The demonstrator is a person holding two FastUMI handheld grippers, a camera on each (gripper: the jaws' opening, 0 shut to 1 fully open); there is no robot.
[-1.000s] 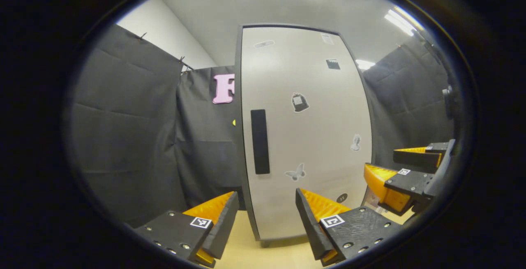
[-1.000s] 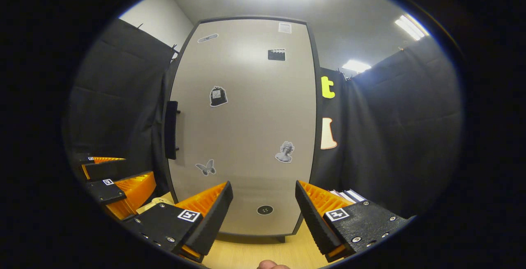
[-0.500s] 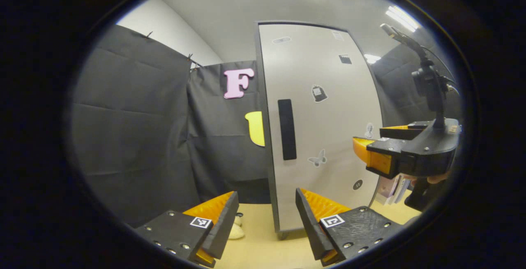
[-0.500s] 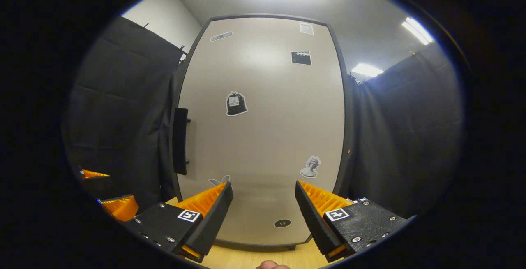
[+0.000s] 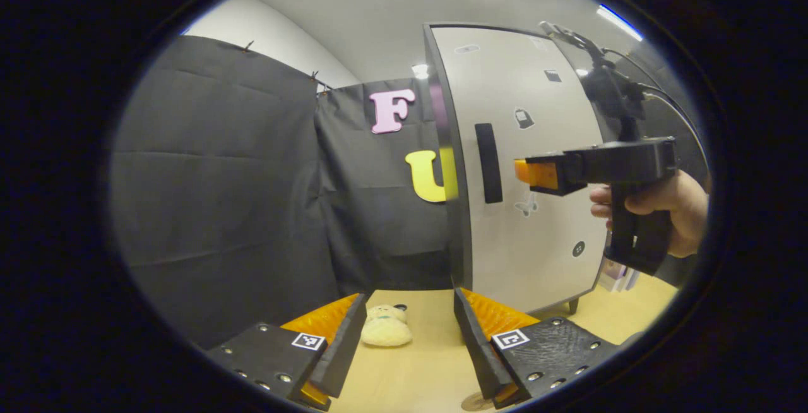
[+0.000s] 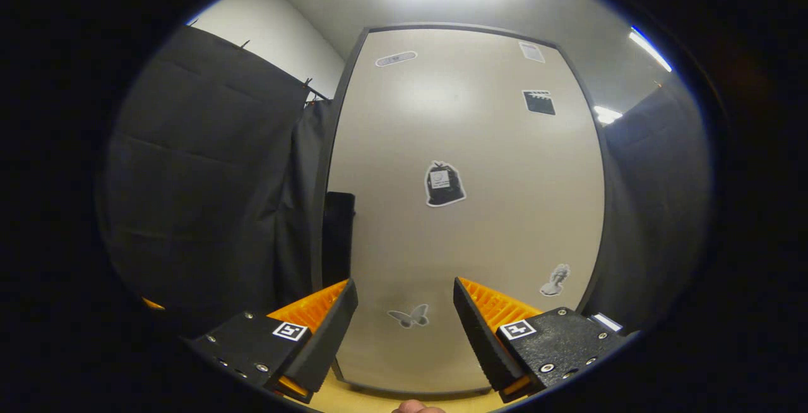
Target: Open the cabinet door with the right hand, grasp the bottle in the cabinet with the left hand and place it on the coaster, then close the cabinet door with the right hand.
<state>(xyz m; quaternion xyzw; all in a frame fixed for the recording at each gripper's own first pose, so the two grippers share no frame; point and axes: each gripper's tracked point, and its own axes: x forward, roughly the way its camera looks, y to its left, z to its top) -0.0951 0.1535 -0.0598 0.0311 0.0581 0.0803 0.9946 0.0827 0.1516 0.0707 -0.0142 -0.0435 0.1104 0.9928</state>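
We see the tall beige cabinet door (image 6: 467, 211) standing closed at 12 o'clock in the right gripper view, its black vertical handle (image 6: 338, 236) at 9 o'clock. Our right hand-held gripper (image 6: 405, 331) faces it with fingers spread, touching nothing. In the left gripper view, the left hand-held gripper (image 5: 409, 343) is likewise spread over the light wooden tabletop (image 5: 416, 375), with a small cream plush toy (image 5: 386, 326) lying just beyond its fingers.
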